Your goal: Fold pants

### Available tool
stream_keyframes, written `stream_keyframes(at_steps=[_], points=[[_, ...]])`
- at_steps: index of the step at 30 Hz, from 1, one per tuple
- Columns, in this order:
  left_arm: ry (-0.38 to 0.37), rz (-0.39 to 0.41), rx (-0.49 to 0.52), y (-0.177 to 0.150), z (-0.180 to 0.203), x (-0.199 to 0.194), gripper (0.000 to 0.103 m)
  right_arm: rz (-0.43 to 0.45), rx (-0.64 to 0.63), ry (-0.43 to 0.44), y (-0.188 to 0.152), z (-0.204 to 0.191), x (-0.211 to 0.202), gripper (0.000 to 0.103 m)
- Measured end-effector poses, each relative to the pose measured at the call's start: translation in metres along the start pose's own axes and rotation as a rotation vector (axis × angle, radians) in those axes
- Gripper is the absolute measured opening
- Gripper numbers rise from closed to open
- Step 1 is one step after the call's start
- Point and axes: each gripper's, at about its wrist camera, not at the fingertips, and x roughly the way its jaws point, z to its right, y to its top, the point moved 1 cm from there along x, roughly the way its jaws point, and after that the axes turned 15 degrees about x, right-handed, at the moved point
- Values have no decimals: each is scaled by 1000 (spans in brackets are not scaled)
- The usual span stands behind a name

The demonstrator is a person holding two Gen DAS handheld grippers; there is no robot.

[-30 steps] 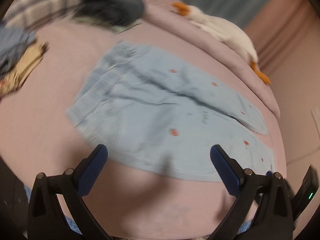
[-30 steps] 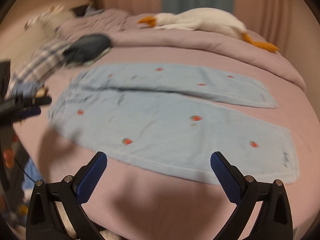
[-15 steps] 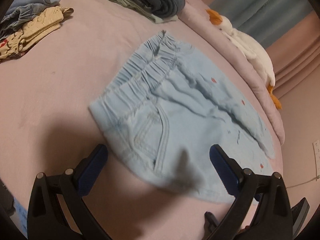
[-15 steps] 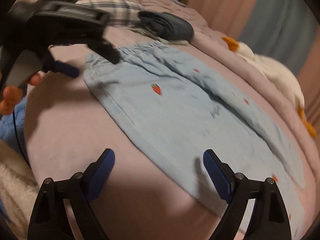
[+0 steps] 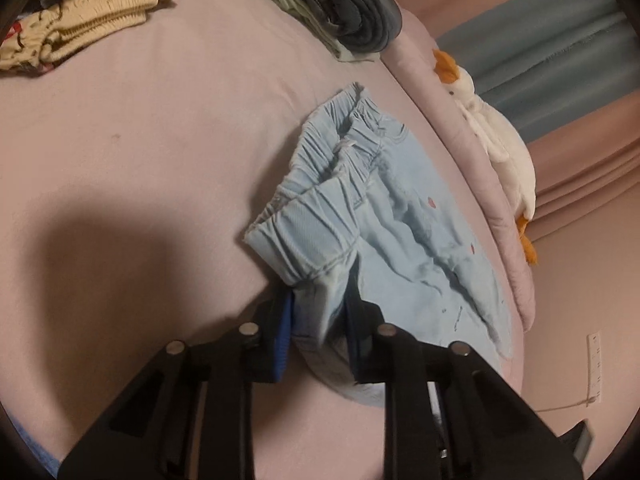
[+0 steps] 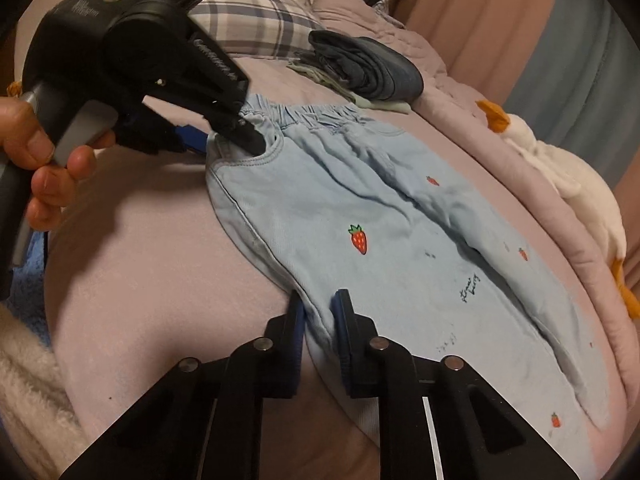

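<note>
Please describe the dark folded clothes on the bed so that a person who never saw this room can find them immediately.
Start at the pink bed sheet and follow the light blue pants up to their elastic waistband. Just beyond it lies the dark folded clothes pile, beside the plaid pillow. It is the only dark navy-grey bundle; the yellow clothes are pale.

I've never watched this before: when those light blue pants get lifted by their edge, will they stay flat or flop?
The pants will probably flop: the waistband already bunches where the left gripper pinches it. They look light, a thin edge sitting in the right gripper. Unheld legs would likely drag across the bed.
</note>
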Motion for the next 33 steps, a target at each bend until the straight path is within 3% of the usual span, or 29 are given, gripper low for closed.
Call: stream_keyframes(at_steps=[4, 8, 11, 15, 19, 24, 27, 30, 33], points=[[81, 35, 82, -3, 13, -20, 23, 26, 15, 27, 7, 2, -18, 13], [177, -32, 124, -11, 11, -5, 27, -50, 21, 59, 2, -2, 3, 13], [255, -25, 205, -12, 20, -16, 37, -64, 36, 52, -2, -1, 8, 13], [358, 29, 332, -14, 36, -36, 40, -77, 115, 135, 7, 15, -10, 17], [425, 91, 422, -12, 49, -50, 57, -44, 185, 162, 14, 32, -28, 18], [400, 104, 497, -6, 68, -44, 70, -17, 260, 120, 19, 51, -33, 37], [358, 76, 575, -7, 86, -26, 73, -30, 321, 75, 16, 66, -28, 38], [317, 52, 713, -17, 109, -1, 73, -63, 447, 35, 6, 90, -17, 38], [301, -80, 820, -31, 115, 43, 73, -118, 571, 1, -13, 112, -5, 38]])
